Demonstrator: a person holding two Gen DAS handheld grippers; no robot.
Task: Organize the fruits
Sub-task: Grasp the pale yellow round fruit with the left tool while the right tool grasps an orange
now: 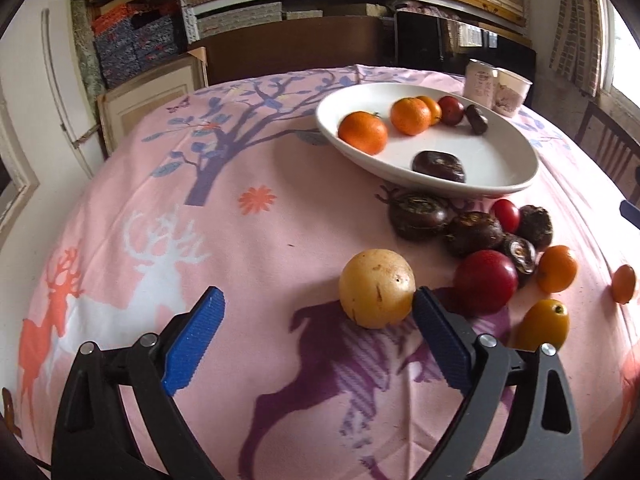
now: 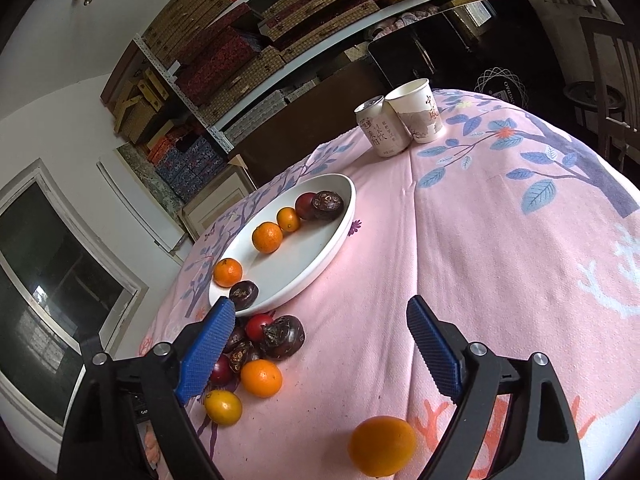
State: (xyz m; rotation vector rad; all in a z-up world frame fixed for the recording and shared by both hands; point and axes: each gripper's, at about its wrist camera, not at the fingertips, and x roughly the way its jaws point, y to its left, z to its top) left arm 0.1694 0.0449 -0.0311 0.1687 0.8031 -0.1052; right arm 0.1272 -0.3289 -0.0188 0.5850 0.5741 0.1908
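In the left wrist view my left gripper stands open over the pink cloth. A round yellow fruit lies just inside its right fingertip, far from the left one. To its right sits a heap of dark water chestnuts, red tomatoes, an orange and a yellow tomato. The white oval dish behind holds oranges and dark fruits. My right gripper is open too, with a loose orange on the cloth low between its fingers. The dish and heap lie to its left.
A drink can and a paper cup stand at the table's far edge. One small orange lies apart near the right edge. A dark wooden chair stands by the table; stacked boxes fill shelves behind.
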